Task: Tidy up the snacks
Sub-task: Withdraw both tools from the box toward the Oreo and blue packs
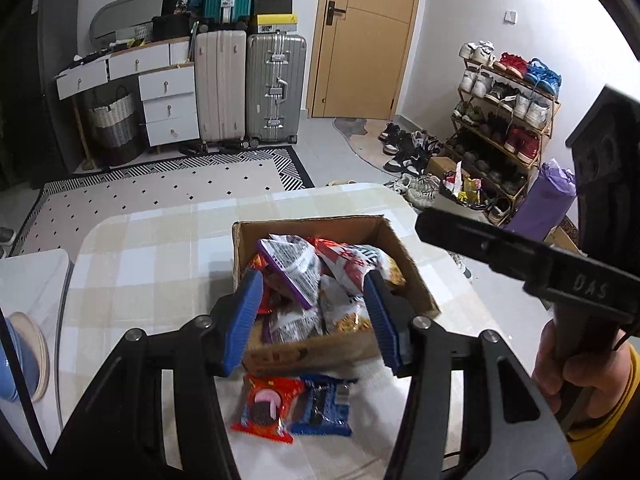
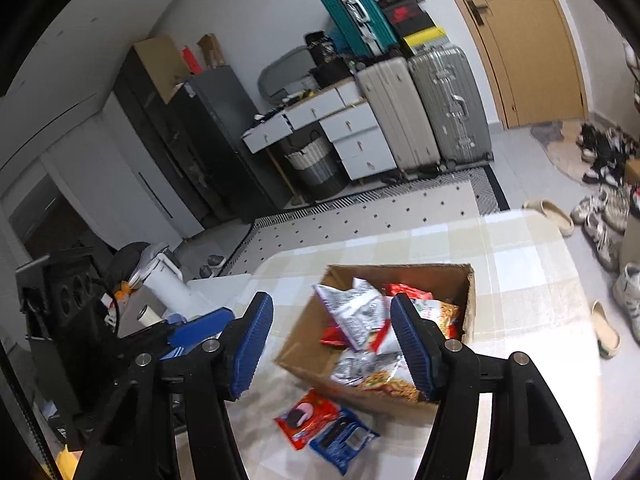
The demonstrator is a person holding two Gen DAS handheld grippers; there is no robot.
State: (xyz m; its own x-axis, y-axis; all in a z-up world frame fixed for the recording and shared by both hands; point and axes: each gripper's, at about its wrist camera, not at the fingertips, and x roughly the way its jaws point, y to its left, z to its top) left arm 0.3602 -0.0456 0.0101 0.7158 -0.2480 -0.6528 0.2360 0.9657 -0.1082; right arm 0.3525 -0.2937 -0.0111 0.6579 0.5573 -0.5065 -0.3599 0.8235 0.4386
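- Table [image 1: 152, 248]: checked cloth, carries everything; both grippers hover above it, nothing gripped.
- Cardboard box [image 1: 404, 256]: open top, sits ahead of the left gripper [image 1: 310, 316] fingertips, between and beyond them. Heaped with snack bags, roughly full. In the right wrist view its long axis runs diagonally, near corner pointing back at the right gripper [image 2: 332, 344].
- Left gripper: blue pads [image 1: 244, 320] spread wide, empty.
- Right gripper: pads [image 2: 412, 344] spread wide too, empty; box lies ahead, mostly towards its right finger.
- Red Oreo pack [image 1: 266, 406]: flat on the cloth, below the left fingertips, just short of the box's near wall. Long axis runs roughly towards the box.
- Blue Oreo pack [image 1: 326, 404]: touching the red one, on its right, lying parallel.
- Likely step: pick up the two loose packs, drop them in the box.
- Advice: come down on one pack at a time, pinch across the short side at an end seam; flat foil slides, so close fully before lifting.
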